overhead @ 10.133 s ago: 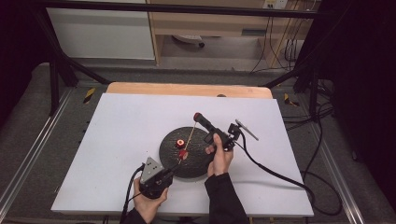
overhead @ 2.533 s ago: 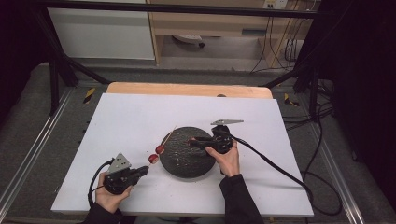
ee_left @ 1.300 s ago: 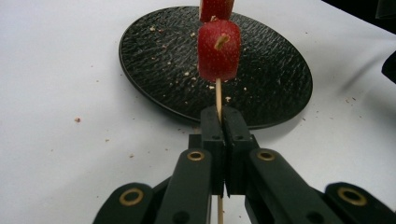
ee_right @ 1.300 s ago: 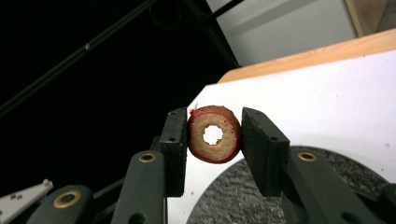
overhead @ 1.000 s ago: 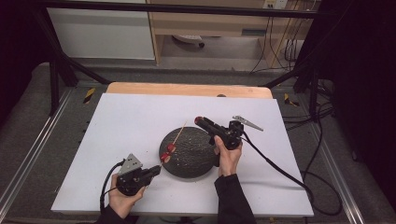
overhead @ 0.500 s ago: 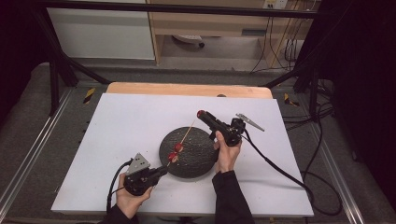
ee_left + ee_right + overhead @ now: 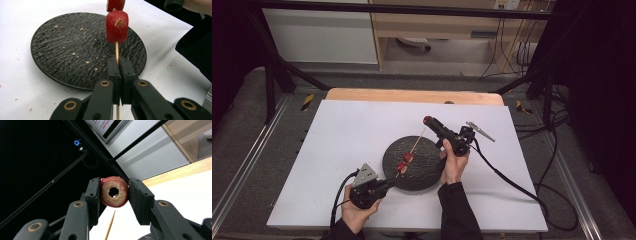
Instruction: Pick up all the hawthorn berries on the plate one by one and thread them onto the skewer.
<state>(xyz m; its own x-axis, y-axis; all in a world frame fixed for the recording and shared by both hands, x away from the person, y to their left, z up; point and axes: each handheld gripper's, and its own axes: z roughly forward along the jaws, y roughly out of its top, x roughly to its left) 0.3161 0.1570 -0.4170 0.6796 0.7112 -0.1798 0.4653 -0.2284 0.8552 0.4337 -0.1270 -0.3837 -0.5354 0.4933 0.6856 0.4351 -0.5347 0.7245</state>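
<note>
**Two pieces on the skewer, a third lining up**

Two red fruit pieces [image 7: 404,161] are sitting partway along a thin wooden skewer [image 7: 414,146], which is slanting from lower left to upper right across the middle of the high view. Nearest the person, at lower left, the left gripper [image 7: 384,185] is pinching the skewer's near end between jaws that are pressed tight together; in the left gripper view the stick is rising straight out of them into the closer piece. Under the skewer a dark round plate [image 7: 427,177], dotted with crumbs, is lying on the white table [image 7: 337,130].

Farther off, just beyond the skewer's far tip, the right gripper [image 7: 429,121] is clamping a red ring-shaped slice [image 7: 114,191] with a pale face and a hole through its centre. That hole is facing the camera, and the pointed tip [image 7: 114,212] is showing just below the slice, so it probably needs aligning with the hole.
</note>
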